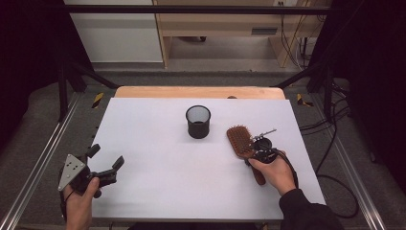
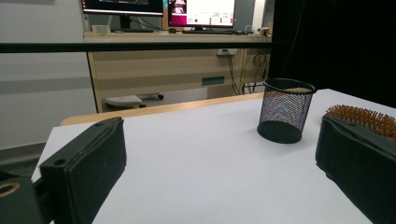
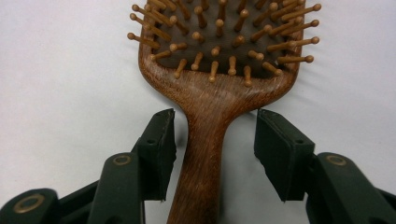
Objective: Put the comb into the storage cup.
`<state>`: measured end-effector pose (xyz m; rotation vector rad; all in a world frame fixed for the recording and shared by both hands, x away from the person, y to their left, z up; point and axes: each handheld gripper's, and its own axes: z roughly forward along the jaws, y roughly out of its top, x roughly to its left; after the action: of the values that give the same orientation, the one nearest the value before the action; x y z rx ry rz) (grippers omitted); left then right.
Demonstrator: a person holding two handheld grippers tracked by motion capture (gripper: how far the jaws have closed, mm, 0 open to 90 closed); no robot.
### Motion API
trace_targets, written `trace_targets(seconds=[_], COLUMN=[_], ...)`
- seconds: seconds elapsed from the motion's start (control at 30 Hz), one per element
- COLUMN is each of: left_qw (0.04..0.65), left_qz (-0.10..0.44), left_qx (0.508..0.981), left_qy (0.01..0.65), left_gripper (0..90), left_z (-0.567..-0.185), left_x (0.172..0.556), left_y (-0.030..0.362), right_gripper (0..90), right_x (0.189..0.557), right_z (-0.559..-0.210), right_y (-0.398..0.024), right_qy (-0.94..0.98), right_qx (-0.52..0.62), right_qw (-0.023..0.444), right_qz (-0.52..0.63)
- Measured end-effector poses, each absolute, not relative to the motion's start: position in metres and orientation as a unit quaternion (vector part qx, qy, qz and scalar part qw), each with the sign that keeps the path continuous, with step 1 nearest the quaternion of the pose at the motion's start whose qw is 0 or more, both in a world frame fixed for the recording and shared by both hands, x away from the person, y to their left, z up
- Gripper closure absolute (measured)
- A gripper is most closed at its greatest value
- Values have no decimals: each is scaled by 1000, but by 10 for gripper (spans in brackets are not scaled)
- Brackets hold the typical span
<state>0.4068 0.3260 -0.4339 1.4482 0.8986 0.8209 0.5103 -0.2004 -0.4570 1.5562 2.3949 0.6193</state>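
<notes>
A wooden hairbrush (image 1: 239, 140) lies bristles up on the white table (image 1: 158, 158), right of centre, handle toward the person. In the right gripper view, my right gripper (image 3: 215, 126) straddles the handle just below the head of the hairbrush (image 3: 215, 88). A gap shows on each side, so the pads do not press. In the high view the right gripper (image 1: 256, 155) sits over the handle, held by a hand. My left gripper (image 1: 106, 156) rests open near the table's front left corner, nothing between its jaws (image 2: 219, 158). It looks across at the hairbrush's bristles (image 2: 362, 117).
A black mesh cup (image 1: 198, 121) stands upright near the table's middle, just left of the brush head; the left gripper view also shows the mesh cup (image 2: 286, 111). A wooden strip (image 1: 198, 92) borders the far edge. Metal rails (image 1: 43, 158) run along both sides.
</notes>
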Motion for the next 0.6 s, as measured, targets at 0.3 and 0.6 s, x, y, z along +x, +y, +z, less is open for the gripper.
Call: trace_targets(seconds=[0.3,0.6], left_qw=[585,584], left_qz=[353,352], left_qx=[622,623], left_qy=[383,383], left_gripper=[22,22], left_z=[-434,-434], left_x=[407,407], left_y=[326,325], right_gripper=[578,614], right_x=[512,513], right_z=[-457,-456], right_y=[-203,-202], right_qy=[825,831], right_qx=[514,508], right_qw=[118,118], right_qz=[204,194])
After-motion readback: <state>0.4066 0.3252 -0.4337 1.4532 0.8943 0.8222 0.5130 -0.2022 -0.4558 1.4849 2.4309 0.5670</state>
